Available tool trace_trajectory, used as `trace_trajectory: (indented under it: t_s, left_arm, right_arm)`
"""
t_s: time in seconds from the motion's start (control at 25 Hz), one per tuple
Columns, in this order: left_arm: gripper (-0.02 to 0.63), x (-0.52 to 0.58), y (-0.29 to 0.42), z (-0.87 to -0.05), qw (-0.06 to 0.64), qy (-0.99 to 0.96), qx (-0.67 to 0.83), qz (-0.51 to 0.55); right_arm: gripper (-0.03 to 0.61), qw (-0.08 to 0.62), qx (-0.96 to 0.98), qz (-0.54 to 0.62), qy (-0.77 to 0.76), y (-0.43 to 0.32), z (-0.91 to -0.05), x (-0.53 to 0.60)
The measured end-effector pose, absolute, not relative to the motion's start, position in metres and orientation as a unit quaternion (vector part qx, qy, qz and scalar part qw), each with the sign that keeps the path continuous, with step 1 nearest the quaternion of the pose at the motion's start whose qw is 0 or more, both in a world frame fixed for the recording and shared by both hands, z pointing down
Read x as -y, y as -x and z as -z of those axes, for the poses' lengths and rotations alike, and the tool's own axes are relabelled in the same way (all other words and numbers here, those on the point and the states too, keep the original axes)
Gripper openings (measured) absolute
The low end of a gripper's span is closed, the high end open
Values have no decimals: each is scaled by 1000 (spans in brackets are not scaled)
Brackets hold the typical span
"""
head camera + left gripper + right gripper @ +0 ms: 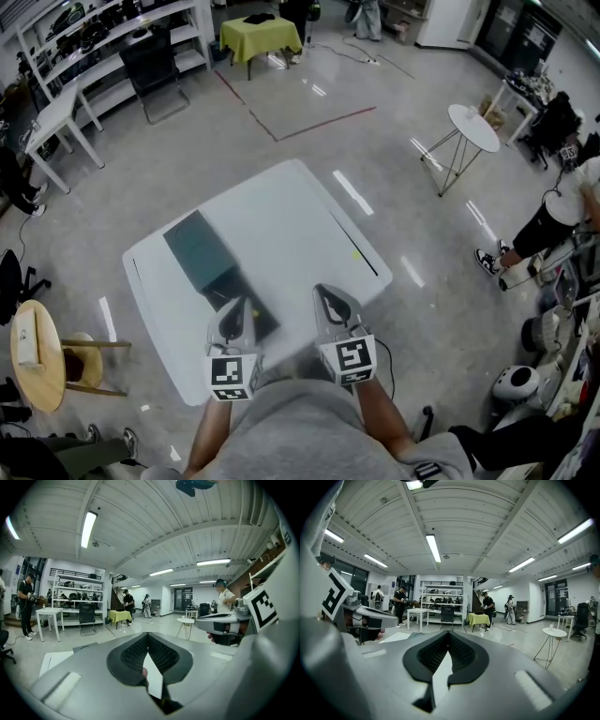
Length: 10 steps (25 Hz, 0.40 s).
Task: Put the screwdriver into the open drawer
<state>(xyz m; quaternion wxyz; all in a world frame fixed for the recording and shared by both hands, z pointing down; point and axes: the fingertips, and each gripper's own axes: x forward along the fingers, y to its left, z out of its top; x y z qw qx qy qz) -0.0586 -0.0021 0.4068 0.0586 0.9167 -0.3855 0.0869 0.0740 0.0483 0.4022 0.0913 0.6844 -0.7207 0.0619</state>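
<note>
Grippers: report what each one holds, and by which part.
Nothing is held. The grey left gripper and the grey right gripper are both shut, with nothing between the jaws.

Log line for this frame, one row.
left claw: shut, empty | right claw: shut, empty | screwdriver: on table, untouched | drawer: open

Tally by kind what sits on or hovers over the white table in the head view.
grippers: 2 (left gripper, right gripper)
dark drawer unit: 1
small yellowish item, too small to identify: 1
Total: 4
</note>
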Motion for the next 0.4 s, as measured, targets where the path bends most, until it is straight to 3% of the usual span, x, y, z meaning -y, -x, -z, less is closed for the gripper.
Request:
trace_trajectory:
  t_s: [0.4]
  left_arm:
    - [12, -3, 60, -409, 57, -915, 390, -89]
  right_arm:
    - [3, 91, 723, -62, -682, -72, -405, -54]
